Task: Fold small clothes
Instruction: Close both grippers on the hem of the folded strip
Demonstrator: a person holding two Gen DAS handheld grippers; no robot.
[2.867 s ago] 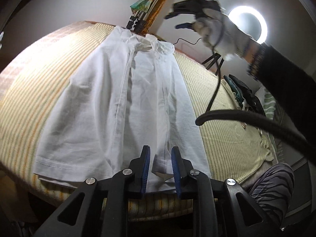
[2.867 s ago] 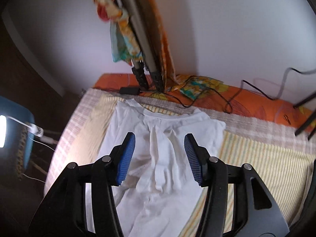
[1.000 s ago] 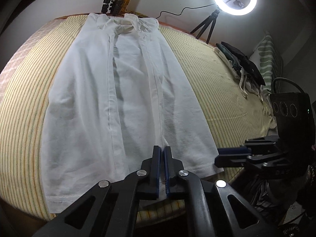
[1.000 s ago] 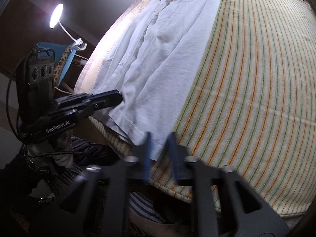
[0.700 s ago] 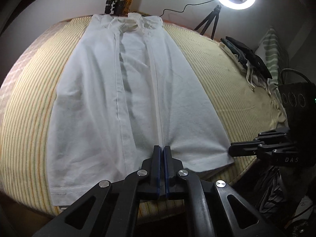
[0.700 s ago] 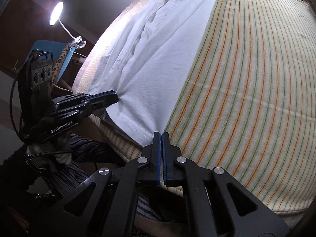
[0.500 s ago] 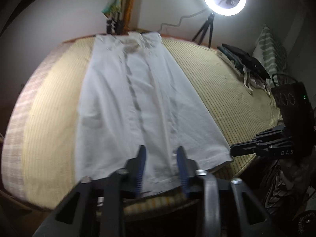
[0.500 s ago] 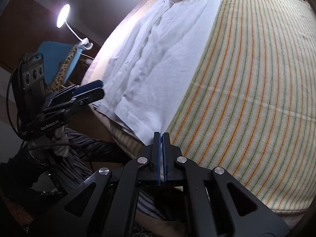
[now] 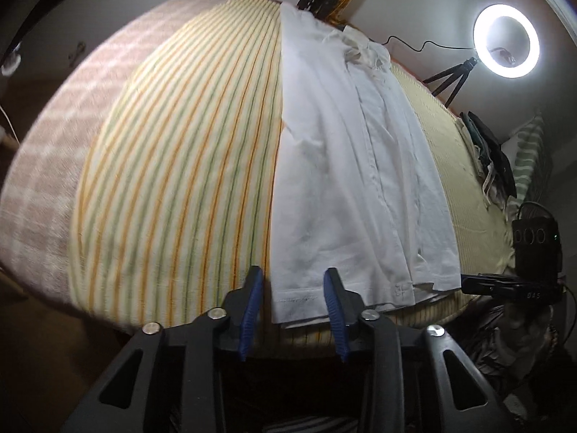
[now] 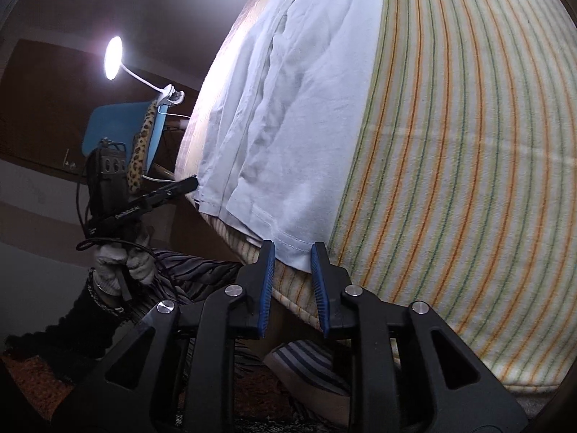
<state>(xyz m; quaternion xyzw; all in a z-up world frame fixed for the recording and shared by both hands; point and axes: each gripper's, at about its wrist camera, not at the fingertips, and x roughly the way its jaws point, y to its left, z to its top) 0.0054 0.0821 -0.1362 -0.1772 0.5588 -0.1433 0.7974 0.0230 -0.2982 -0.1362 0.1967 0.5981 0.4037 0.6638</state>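
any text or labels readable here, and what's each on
"DAS" on the side of the right claw, seen from the left wrist view.
White lettering on the side of the left claw, seen from the right wrist view: too blurred to read.
A small mark near the hem of the white garment: unreadable.

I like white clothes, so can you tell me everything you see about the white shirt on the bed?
The white shirt looks like thin, creased cotton. It lies flat and lengthwise on the striped bedcover, sides folded inward, collar at the far end, stitched hem at the near edge. A small embroidered mark sits by the hem. The left gripper and right gripper each frame a hem corner, fingers open, not pinching.
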